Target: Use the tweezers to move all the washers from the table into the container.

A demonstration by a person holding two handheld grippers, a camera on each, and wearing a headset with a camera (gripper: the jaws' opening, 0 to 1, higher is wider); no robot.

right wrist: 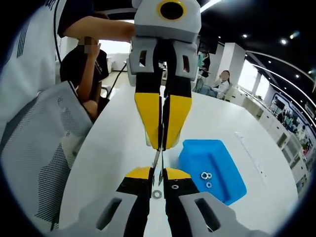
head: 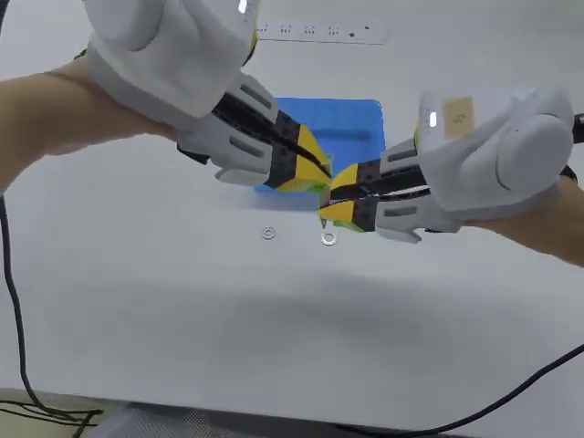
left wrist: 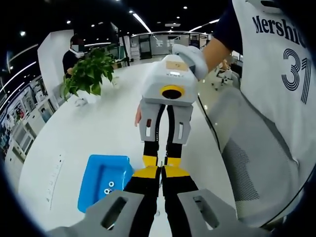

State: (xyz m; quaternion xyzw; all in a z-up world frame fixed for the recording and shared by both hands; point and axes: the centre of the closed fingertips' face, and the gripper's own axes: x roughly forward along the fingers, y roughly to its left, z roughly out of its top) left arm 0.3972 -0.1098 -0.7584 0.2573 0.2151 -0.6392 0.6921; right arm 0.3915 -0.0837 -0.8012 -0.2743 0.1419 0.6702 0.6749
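Observation:
Thin metal tweezers point(right wrist: 158, 163) run from the shut yellow jaws of my left gripper point(head: 319, 175) down between the jaws of my right gripper point(right wrist: 158, 174), which is also shut on them. The tweezer tips hang just above a washer point(right wrist: 157, 194) on the white table. That washer point(head: 328, 238) lies below the right gripper point(head: 333, 208), and a second washer point(head: 267, 234) lies to its left. The blue container point(head: 347, 123) sits just behind both grippers and holds three washers point(right wrist: 206, 177). In the left gripper view, my left gripper point(left wrist: 161, 172) faces the right one head-on.
A cable point(head: 11, 301) trails along the table's left edge, and another cable point(head: 511, 388) crosses the front right corner. A white strip point(head: 319, 32) lies at the far edge. A potted plant point(left wrist: 89, 71) stands on the far end, and people sit nearby.

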